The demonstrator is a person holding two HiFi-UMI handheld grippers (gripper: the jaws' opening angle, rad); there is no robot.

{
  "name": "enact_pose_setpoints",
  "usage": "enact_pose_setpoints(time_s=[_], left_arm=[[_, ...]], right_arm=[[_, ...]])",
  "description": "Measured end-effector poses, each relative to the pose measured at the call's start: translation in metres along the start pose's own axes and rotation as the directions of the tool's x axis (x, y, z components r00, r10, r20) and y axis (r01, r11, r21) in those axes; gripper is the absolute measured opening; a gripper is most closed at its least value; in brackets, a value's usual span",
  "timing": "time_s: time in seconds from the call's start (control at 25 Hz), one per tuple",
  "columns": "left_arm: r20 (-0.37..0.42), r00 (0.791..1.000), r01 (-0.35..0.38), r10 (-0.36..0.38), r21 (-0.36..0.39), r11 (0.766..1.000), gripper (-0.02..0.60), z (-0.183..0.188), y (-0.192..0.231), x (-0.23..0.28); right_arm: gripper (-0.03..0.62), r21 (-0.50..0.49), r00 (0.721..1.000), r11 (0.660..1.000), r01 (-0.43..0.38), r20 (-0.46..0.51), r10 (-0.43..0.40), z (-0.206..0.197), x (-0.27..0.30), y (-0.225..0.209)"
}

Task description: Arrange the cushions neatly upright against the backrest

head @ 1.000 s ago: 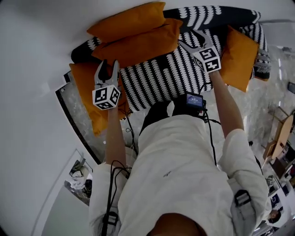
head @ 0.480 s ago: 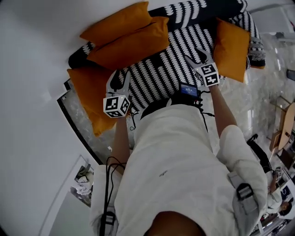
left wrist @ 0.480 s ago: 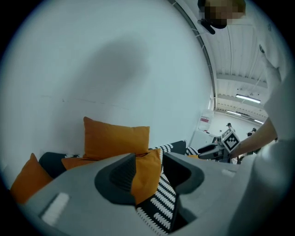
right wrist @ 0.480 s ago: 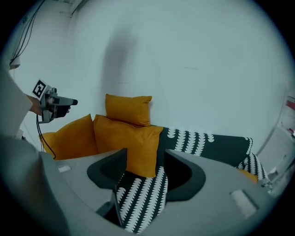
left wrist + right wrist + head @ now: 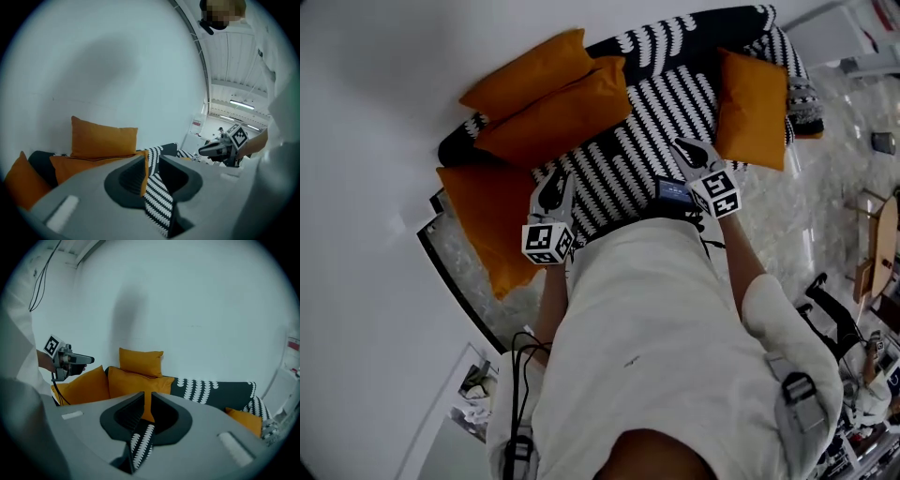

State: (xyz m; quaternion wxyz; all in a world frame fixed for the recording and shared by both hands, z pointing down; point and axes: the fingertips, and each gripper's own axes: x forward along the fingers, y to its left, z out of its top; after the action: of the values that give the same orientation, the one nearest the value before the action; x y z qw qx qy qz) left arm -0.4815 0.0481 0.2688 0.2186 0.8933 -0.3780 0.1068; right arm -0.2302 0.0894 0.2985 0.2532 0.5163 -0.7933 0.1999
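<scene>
Two orange cushions (image 5: 546, 94) lie stacked against the backrest at the left end of the black-and-white striped sofa (image 5: 647, 122). A third orange cushion (image 5: 487, 220) hangs off that end toward the floor, and another (image 5: 753, 108) stands at the right end. My left gripper (image 5: 555, 187) hovers over the seat's front left, open and empty (image 5: 151, 159). Over the front right, my right gripper (image 5: 684, 148) has just been closing; its jaws stand almost together with nothing between them (image 5: 147, 397).
A white wall runs behind the sofa. Marbled floor (image 5: 825, 187) lies to its right, with furniture (image 5: 886, 244) at the far right edge. Papers and clutter (image 5: 478, 380) sit at lower left. Cables hang down the person's white clothing.
Both grippers have pulled back from the cushions toward the person at the seat's front edge. The right gripper's jaws went from wide apart to nearly together. The cushions have not moved.
</scene>
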Motion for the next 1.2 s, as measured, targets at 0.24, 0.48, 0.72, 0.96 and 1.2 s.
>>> enact_pose_setpoints(time_s=[0.24, 0.48, 0.72, 0.96, 1.2], left_arm=[[-0.035, 0.995, 0.092, -0.092, -0.006, 0.996, 0.001, -0.016, -0.022, 0.000], [-0.096, 0.978, 0.181, -0.185, -0.042, 0.983, 0.000, -0.038, -0.036, 0.015], [-0.143, 0.950, 0.273, -0.278, -0.058, 0.960, 0.000, -0.057, -0.062, 0.043], [-0.210, 0.916, 0.340, -0.341, -0.039, 0.939, 0.000, -0.073, -0.093, 0.086], [-0.235, 0.904, 0.363, -0.356, -0.013, 0.932, 0.002, -0.067, -0.156, 0.151]], right_arm=[[0.025, -0.001, 0.999, 0.999, 0.043, -0.033, -0.043, -0.006, -0.019, 0.001], [0.026, 0.009, 0.991, 0.997, 0.075, -0.114, -0.074, -0.028, -0.038, -0.007], [0.026, 0.005, 0.981, 0.993, 0.116, -0.158, -0.114, -0.044, -0.058, -0.031], [0.026, 0.038, 0.970, 0.984, 0.172, -0.178, -0.163, -0.068, -0.089, -0.076], [0.026, 0.105, 0.966, 0.971, 0.217, -0.169, -0.197, -0.102, -0.123, -0.160]])
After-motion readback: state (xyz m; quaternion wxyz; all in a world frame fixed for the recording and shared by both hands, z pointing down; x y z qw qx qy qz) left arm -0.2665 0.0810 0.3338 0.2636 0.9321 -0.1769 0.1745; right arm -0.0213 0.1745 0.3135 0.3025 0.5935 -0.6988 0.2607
